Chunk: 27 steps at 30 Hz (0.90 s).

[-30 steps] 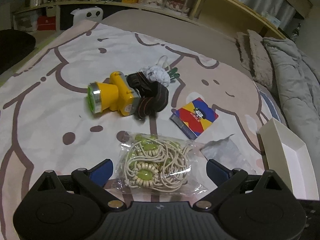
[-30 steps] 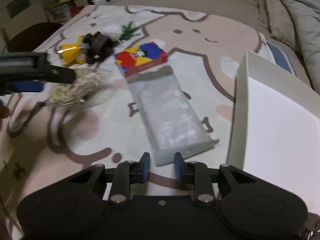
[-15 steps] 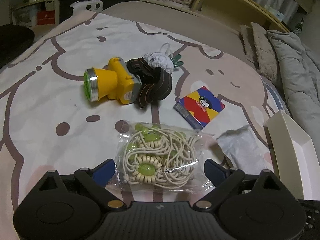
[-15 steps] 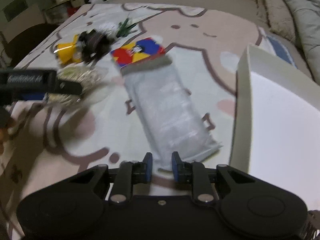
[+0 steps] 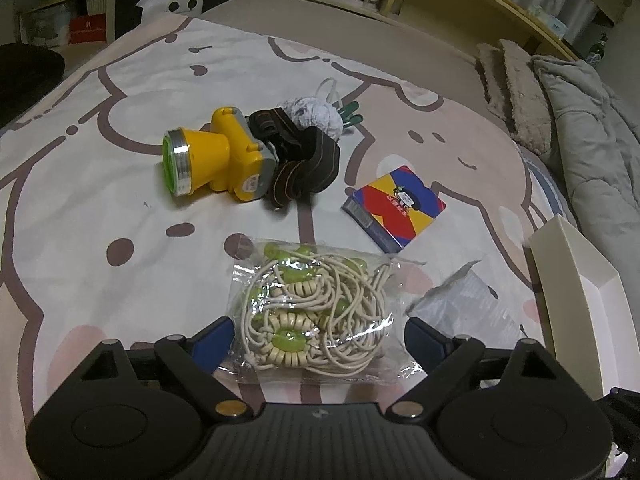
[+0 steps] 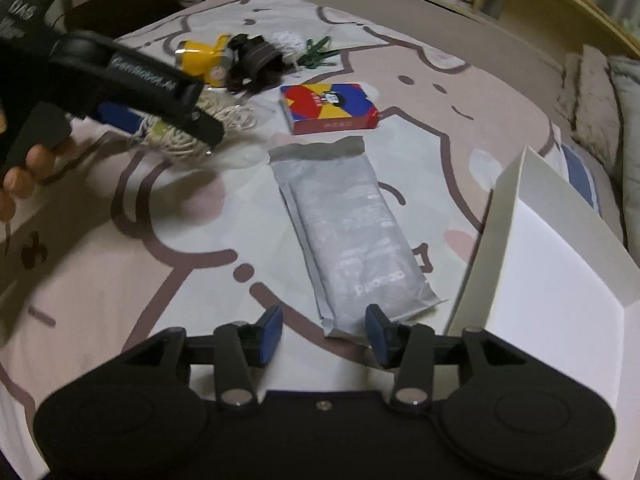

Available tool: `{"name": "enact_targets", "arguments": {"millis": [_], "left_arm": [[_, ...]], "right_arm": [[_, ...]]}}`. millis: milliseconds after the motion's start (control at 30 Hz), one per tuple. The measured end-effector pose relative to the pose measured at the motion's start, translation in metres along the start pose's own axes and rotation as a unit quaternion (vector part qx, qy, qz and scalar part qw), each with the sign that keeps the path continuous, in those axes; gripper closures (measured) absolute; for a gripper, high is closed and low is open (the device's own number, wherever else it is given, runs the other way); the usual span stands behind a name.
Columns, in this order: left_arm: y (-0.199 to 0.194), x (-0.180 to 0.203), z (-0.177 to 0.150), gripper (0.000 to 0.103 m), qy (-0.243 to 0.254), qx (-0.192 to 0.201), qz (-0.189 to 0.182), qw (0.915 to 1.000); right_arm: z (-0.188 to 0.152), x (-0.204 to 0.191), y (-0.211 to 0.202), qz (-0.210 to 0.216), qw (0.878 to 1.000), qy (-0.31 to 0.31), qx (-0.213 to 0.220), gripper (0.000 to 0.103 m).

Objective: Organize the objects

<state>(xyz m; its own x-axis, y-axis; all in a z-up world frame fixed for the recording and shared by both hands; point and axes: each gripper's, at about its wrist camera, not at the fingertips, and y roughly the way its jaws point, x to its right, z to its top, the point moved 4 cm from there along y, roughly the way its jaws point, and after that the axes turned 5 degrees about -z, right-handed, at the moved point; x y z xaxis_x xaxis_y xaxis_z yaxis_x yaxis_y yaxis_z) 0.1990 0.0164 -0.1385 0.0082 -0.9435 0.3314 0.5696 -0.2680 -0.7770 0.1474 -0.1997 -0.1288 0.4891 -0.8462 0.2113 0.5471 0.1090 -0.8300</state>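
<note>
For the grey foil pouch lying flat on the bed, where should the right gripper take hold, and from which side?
Probably the near short end of the grey foil pouch, approached from the gripper's own side. The pouch lies flat, lengthwise away from the right gripper, and its thin sealed edge already sits between the open jaws, which have just been opening. The white box close on its right makes a sideways approach awkward.

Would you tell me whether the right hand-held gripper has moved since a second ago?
Yes. Its jaws have just been opening outward: the right hand-held gripper now straddles the near left corner of the grey pouch, with its pads not pressing it.
</note>
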Motion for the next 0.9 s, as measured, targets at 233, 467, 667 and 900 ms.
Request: {"name": "enact_targets", "arguments": {"millis": [233, 467, 667, 900], "left_arm": [[0.004, 0.003, -0.004, 0.010, 0.017, -0.004, 0.004, 0.9998], [0.001, 0.003, -0.002, 0.025, 0.018, -0.010, 0.010, 0.9997], [-0.007, -0.001, -0.001, 0.034, 0.010, -0.038, 0.008, 0.9992], [-0.021, -0.002, -0.010, 0.037, 0.036, -0.075, 0.027, 0.9962]], "right_arm": [[-0.005, -0.003, 0.007, -0.023, 0.999, -0.040, -0.012, 0.071], [-0.016, -0.011, 0.014, -0.042, 0.994, -0.099, -0.029, 0.103], [-0.012, -0.020, -0.001, 0.018, 0.999, -0.045, -0.017, 0.103], [0.000, -0.027, -0.024, 0.048, 0.998, -0.008, 0.026, 0.103]]}}
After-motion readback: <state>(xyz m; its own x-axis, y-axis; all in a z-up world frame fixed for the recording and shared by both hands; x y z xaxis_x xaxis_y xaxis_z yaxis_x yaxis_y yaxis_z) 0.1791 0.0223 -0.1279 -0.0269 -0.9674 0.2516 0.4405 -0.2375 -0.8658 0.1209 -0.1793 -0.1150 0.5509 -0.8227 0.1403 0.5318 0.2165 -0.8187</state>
